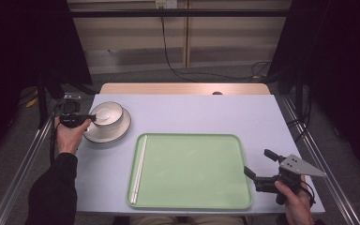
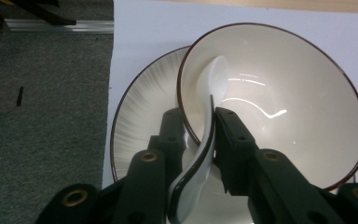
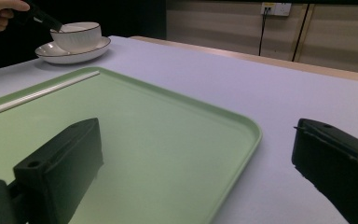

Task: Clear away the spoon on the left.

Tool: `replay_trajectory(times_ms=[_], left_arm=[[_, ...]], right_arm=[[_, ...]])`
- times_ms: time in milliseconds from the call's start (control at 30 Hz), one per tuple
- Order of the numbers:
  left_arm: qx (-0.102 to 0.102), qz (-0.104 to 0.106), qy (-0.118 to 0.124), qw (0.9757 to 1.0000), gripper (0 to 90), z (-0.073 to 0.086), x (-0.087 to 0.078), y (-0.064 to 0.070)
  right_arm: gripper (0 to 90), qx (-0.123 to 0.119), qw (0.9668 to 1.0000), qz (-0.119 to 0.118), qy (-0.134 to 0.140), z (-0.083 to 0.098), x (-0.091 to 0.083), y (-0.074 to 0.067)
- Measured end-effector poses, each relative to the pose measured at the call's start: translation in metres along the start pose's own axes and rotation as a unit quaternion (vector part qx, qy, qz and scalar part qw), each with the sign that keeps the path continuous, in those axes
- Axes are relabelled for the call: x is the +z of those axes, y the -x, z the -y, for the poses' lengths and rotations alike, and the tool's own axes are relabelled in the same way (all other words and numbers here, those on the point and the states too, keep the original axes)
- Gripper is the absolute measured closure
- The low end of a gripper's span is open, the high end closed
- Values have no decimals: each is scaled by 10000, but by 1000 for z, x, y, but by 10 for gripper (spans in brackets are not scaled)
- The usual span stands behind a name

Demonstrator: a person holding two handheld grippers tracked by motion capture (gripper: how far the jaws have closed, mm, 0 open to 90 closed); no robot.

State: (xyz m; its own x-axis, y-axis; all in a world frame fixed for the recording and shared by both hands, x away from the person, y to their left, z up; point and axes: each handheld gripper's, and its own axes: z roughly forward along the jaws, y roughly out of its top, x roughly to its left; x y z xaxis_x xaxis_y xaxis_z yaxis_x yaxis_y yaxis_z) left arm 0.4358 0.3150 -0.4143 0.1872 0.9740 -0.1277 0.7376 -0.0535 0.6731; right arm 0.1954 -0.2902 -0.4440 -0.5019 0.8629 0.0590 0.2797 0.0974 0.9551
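A white spoon (image 2: 214, 79) lies in a cream bowl (image 2: 284, 93) with a dark rim, its handle sticking out over the rim. The bowl stands on a striped plate (image 2: 140, 107) at the table's left (image 1: 115, 133). My left gripper (image 2: 199, 116) is shut on the spoon's handle, one jaw on each side of it. In the high view the left gripper (image 1: 91, 117) reaches the bowl (image 1: 107, 114) from the left. My right gripper (image 1: 256, 161) is open with nothing in it, at the front right beside the green tray (image 1: 192, 197).
A long white stick (image 1: 140, 166) lies along the left inside edge of the tray. In the right gripper view the tray's corner (image 3: 242, 126) sits between the open jaws. The pale table (image 1: 206, 112) ends near the right hand; metal rails flank it.
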Motion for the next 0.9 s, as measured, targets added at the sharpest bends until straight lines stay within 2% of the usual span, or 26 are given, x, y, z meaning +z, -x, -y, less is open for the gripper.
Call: replay_trajectory(times_ms=[100,133,233,300,333,533,600,667,700,767,900], left_arm=[[-30,26,19,10000,784,0,-3,-1],[-69,133,76,9999,803,0,-7,-2],[-10,189,78,9998,843,0,-10,0],[9,221,62,9997,846,0,-12,1],[-98,227,142,9996,846,1,-11,1],[-40,296,100,9995,848,4,-14,-1],[-100,323,130,9993,848,5,-15,1],[-45,276,155,9995,848,5,-16,2],[-141,302,206,9992,848,5,-15,3],[-103,346,162,9992,848,6,-16,2],[-92,336,254,9991,848,5,-20,3]], right_arm=[[17,-12,10000,15,5,0,0,1],[17,0,10000,0,-4,0,0,1],[17,-5,10000,21,1,0,0,1],[17,-6,10000,15,-11,0,0,1],[17,-6,10000,16,-9,0,0,0],[17,-7,10000,39,-1,0,0,1],[17,-2,10000,40,2,0,0,1],[17,6,10000,56,13,0,0,1],[17,-7,10000,46,4,0,0,1],[17,-9,10000,28,-13,0,0,0],[17,-15,10000,31,-8,0,0,0]])
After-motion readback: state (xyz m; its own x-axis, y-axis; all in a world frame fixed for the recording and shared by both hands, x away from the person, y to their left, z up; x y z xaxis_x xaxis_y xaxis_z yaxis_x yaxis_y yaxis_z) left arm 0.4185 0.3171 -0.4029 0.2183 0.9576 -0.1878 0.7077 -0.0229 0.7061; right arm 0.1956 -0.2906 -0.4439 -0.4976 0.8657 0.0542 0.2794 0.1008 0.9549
